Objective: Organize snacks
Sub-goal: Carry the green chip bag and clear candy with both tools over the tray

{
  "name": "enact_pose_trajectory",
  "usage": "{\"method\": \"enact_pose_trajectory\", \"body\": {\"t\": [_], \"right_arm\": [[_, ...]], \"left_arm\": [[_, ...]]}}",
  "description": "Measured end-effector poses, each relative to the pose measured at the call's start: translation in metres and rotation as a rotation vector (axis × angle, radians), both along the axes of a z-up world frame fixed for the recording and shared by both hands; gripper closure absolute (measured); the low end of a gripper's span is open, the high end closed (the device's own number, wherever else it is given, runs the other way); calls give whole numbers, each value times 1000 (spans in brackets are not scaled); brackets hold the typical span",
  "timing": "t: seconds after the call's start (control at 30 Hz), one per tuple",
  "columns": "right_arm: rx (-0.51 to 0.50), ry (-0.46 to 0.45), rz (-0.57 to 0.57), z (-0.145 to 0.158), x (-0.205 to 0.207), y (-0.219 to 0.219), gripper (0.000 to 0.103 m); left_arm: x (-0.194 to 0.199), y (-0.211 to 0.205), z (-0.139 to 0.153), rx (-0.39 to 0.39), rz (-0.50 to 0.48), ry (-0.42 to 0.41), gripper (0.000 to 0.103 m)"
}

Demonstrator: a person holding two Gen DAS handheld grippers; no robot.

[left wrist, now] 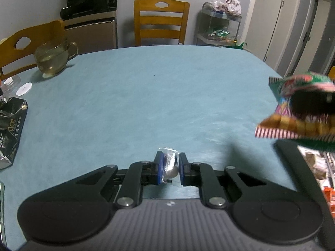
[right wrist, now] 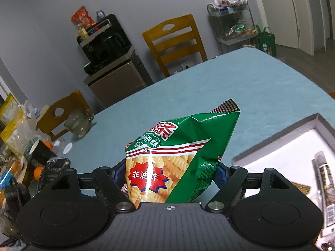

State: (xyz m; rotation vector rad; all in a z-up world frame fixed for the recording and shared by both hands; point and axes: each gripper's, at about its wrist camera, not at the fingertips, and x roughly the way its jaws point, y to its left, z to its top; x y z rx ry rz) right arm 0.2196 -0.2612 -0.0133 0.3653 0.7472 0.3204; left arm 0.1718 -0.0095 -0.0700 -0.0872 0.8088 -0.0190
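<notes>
I've got the left hand-held gripper [left wrist: 170, 168] clenched on a small clear-wrapped candy [left wrist: 170, 166], pinched between the blue pads and held just above the table [left wrist: 146, 87] (teal cloth, mostly bare in front of me). The right hand-held gripper [right wrist: 170, 173] is grasping a green chip bag [right wrist: 180, 156] w/ its jaws wide around the bag's lower part; the bag stands upright between the fingers, off the table. In the left wrist view that same bag shows at the right edge, blurred. A grey-rimmed box [right wrist: 278, 138] sits on the table to the bag's right, w/ a few packets inside. Far left of the table: a glass mug [left wrist: 53, 59] and a black packet [left wrist: 11, 129] nearer me. Two wooden chairs stand behind the table.
</notes>
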Motion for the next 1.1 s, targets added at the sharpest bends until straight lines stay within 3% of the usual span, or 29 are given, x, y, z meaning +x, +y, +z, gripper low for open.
{"method": "enact_pose_trajectory", "body": {"t": [0.53, 1.1], "right_arm": [[-31, -30, -69, 3, -55, -53, 26], [-54, -55, -128, 8, -82, -86, 27]], "left_arm": [[-28, -59, 44, -8, -106, -39, 93], [-42, -111, 72, -9, -215, -72, 93]]}}
